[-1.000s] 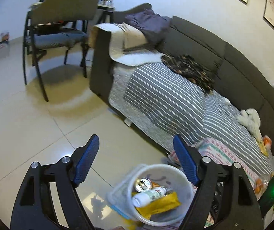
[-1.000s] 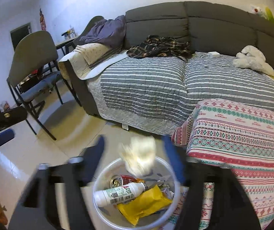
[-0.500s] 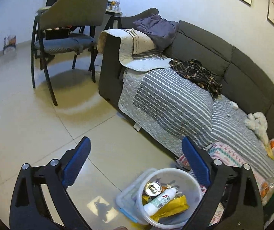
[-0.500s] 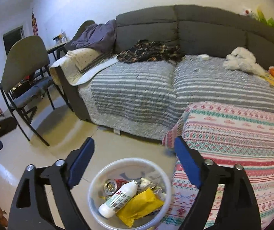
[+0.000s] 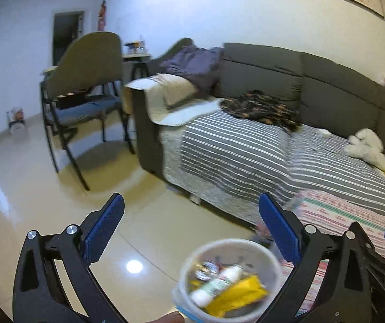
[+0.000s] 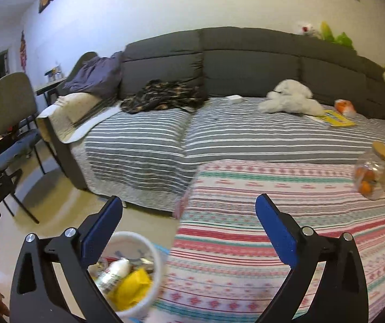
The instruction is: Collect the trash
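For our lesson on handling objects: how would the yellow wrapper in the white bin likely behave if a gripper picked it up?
The yellow wrapper looks crumpled and thin, so it is probably floppy and light. Its sheen suggests a slick film that might slip between pads. It lies against the white bottle in the bin, so lifting it may nudge that.

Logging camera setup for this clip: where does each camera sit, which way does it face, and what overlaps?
Left wrist: on the left gripper, angled down over the floor toward the chair and sofa; its open blue fingers and a fingertip at the bottom edge show.
Right wrist: on the right gripper, facing the sofa's striped cover and patterned cloth; open fingers show.
Shared: white bin, sofa, white plush.
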`<state>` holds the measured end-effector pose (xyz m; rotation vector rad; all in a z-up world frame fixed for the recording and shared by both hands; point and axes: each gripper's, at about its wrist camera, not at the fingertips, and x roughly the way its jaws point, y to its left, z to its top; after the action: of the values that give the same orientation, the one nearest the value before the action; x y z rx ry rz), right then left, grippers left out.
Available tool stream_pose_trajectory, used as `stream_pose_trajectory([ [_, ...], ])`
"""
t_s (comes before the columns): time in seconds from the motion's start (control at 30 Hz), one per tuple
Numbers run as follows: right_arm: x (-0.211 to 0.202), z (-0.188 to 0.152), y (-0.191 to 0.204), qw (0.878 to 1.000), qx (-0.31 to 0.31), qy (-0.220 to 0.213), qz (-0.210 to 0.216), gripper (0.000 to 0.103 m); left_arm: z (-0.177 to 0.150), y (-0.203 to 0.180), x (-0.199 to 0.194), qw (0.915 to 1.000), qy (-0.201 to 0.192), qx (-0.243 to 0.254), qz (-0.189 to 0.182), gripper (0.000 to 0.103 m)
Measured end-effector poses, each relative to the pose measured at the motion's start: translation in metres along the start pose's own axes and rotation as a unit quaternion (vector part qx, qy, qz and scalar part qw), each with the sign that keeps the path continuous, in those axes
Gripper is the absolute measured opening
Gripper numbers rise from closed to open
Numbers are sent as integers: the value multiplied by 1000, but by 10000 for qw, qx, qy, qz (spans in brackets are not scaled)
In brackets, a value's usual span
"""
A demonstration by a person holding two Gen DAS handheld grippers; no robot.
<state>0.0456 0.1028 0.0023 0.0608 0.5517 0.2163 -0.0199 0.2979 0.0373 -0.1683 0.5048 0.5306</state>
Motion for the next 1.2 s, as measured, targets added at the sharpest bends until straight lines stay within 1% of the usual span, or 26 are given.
stream_pose_trajectory([
  [0.1, -4, -3, -26, 9999, 63, 19, -125, 96, -10, -29, -1, 9994, 121, 298, -128, 96],
  [0.2, -9, -5, -49, 9996, 128, 35, -263, 96, -19, -52, -3, 9984, 199, 418, -318, 96],
  [0.37, -19, -9, -92, 9982, 238, 9, -552, 96, -34, -92, -13, 9962, 87, 678, -544, 96],
  [0.5, -27, -13, -122, 9968, 375, 35, -701, 96, -45, -124, -19, 9930, 147, 877, -775, 96],
  [0.77, -36, -23, -178, 9929, 570, 16, -1040, 96, -60, -180, -34, 9862, 122, 1166, -1168, 96],
  [1.03, -48, -22, -220, 9888, 667, -86, -1334, 96, -71, -226, -39, 9815, 180, 1278, -1416, 96],
  [1.2, -52, -22, -231, 9881, 758, -94, -1337, 96, -77, -241, -40, 9795, 237, 1322, -1504, 96],
])
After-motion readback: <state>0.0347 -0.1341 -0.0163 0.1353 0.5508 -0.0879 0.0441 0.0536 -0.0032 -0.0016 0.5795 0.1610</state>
